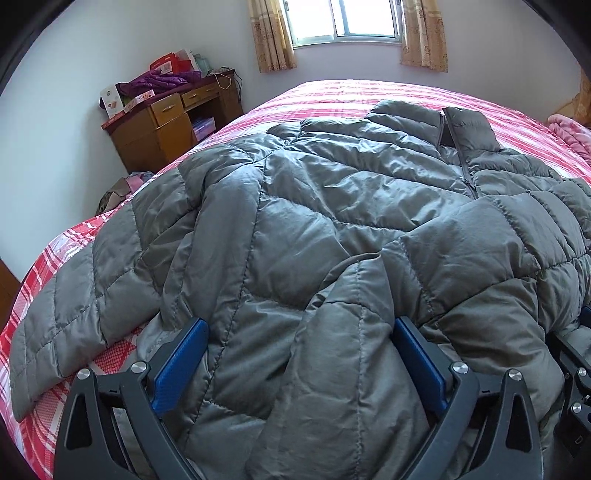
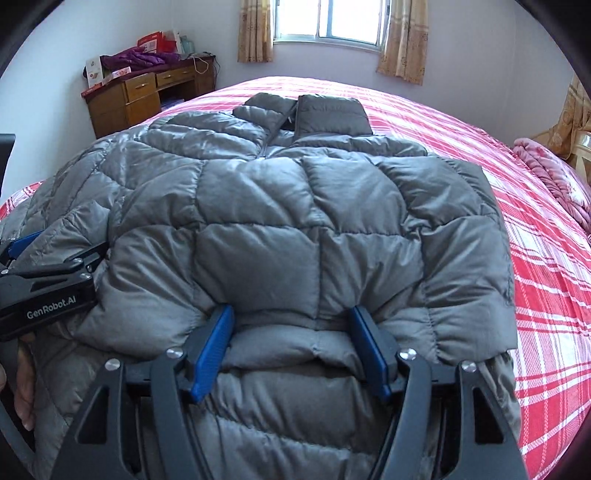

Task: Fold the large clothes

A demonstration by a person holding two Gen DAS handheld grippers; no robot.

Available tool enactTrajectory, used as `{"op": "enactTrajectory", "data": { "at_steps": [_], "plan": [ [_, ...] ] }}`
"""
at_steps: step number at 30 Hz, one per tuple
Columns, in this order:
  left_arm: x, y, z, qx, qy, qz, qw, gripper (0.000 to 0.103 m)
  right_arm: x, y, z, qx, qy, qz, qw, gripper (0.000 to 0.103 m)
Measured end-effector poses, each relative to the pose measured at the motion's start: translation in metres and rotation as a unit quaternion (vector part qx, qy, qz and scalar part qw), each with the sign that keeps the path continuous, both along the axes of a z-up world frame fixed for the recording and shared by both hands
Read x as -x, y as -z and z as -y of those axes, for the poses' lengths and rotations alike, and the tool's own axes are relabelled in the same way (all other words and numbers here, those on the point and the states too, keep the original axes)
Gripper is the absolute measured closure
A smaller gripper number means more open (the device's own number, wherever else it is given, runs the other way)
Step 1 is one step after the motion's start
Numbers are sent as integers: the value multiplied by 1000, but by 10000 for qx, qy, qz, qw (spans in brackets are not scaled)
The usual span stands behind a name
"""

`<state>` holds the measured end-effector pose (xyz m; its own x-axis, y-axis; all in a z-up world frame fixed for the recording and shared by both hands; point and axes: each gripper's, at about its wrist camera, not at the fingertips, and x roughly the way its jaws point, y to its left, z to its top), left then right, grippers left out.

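Left gripper (image 1: pixel 297 325): jaws spread wide, blue pads standing either side of a raised fold of the grey puffer jacket (image 1: pixel 332 206). Fabric sits between the pads, but whether the pads press on it cannot be told from the left wrist view. From the right wrist view the left gripper (image 2: pixel 22 243) shows only side-on at the left edge, lying over the jacket's left portion; a hand (image 2: pixel 22 387) holds its grip below.

Right gripper (image 2: pixel 291 312): jaws partly apart, a thick bunch of the jacket's (image 2: pixel 295 221) near hem filling the gap. Both blue pads touch the bulging fabric and the quilting puckers around them, so it reads as pinching the hem fold.

Jacket position: spread on the bed (image 2: pixel 535 277), over a red-and-white plaid sheet, covering most of the near and middle bed surface. Long axis runs from the grippers away toward the window (image 2: pixel 332 22). Hem end nearest the cameras; collar (image 2: pixel 325 114) at the far end, pointing toward the window wall. Zip line (image 1: pixel 467 173) visible below the collar, so front side up. A sleeve or side panel is folded across the body in the left wrist view, with a cuff-like end (image 1: pixel 365 266) near the left gripper.

Far side: pink blanket (image 2: pixel 554 173) bunched at the bed's right edge. Wooden desk (image 2: pixel 140 99) in the far left corner, boxes and a purple garment (image 2: pixel 136 57) piled on top. Curtains flank the window.
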<state>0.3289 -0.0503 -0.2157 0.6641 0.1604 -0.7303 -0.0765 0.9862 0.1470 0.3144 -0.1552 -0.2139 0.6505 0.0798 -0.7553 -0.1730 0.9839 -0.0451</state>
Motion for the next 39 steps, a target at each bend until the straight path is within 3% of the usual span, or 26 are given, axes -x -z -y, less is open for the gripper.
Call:
{"op": "enactTrajectory", "data": {
  "at_steps": [9, 13, 15, 16, 21, 26, 29, 33, 39],
  "plan": [
    [-3, -1, -3, 14, 12, -81, 10000, 3, -1, 1, 0, 16, 4, -17, 10000, 35],
    [0, -24, -19, 220, -13, -221, 9995, 3, -3, -3, 3, 3, -31, -114, 9999, 32],
    [20, -54, -42, 548, -23, 79, 9985, 3, 6, -13, 6, 126, 27, -80, 9999, 18],
    [30, -65, -53, 600, -10, 209, 9980, 3, 15, -21, 9, 93, 90, 47, 9999, 17],
    [70, -92, -128, 378, -322, 442, 9978, 3, 59, -40, 15, 32, -17, 225, 9997, 10],
    [103, -78, -235, -138, -1430, 315, 9891, 3, 90, -33, 10, 108, -175, 153, 9997, 10],
    [123, -66, -296, 75, -2080, 203, 9779, 3, 99, -32, 6, 60, -229, 226, 9995, 10],
    [131, -49, -328, 450, -2289, 81, 9724, 3, 97, -25, -4, 55, -283, 145, 9995, 10],
    [110, -27, -324, 874, -2153, -76, 9726, 5, 100, -20, -16, 122, -381, 117, 9991, 10]
  ]
}}
